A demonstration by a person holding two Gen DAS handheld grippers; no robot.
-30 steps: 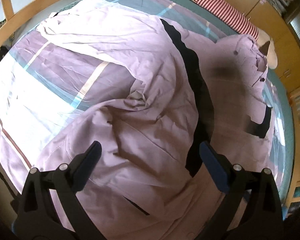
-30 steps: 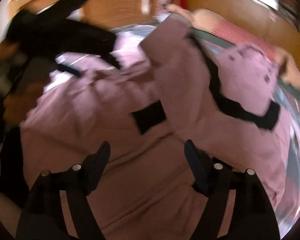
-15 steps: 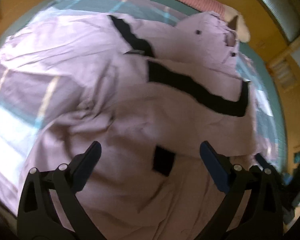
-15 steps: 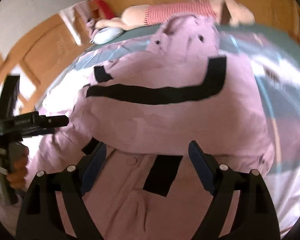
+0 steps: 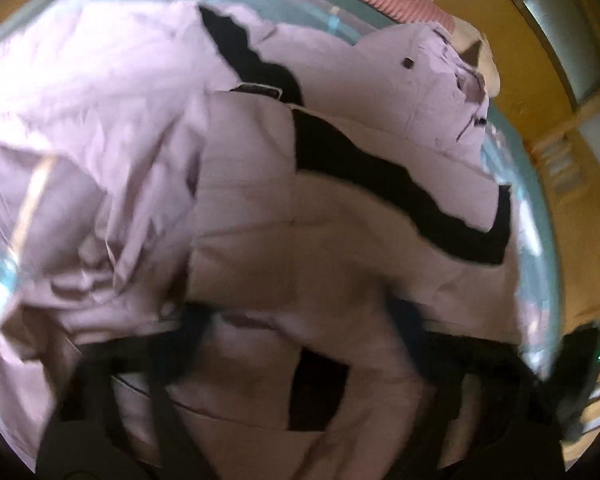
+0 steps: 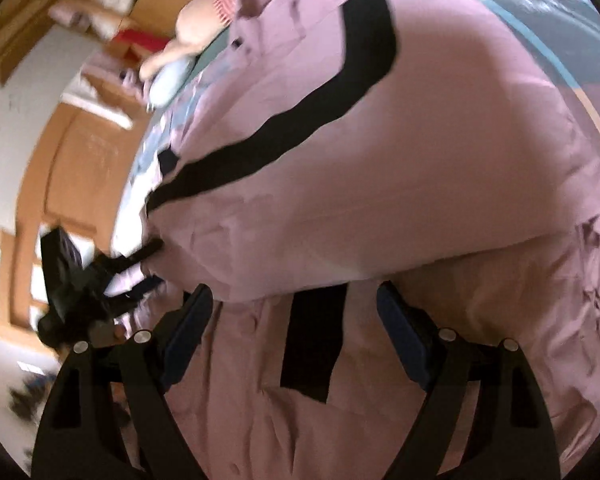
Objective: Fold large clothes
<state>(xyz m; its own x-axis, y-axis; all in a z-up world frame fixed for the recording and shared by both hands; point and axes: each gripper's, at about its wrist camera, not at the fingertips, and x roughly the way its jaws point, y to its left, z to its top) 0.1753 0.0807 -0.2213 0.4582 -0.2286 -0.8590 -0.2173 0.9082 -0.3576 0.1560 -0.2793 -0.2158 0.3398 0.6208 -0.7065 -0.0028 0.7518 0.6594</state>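
Garment: pink coat (image 6: 380,168) with black stripe, spread on bed, ahead of both finger pairs.
Left gripper (image 5: 300,344): jaws closing; blurred, coat fabric between them.
Right gripper (image 6: 294,320): fingers spread above coat's black patch (image 6: 312,344).

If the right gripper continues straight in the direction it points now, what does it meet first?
Most likely the pink garment: the right gripper stands open just above its folded edge, with the black patch between the fingers. Depth is unclear, but nothing else lies in that line.
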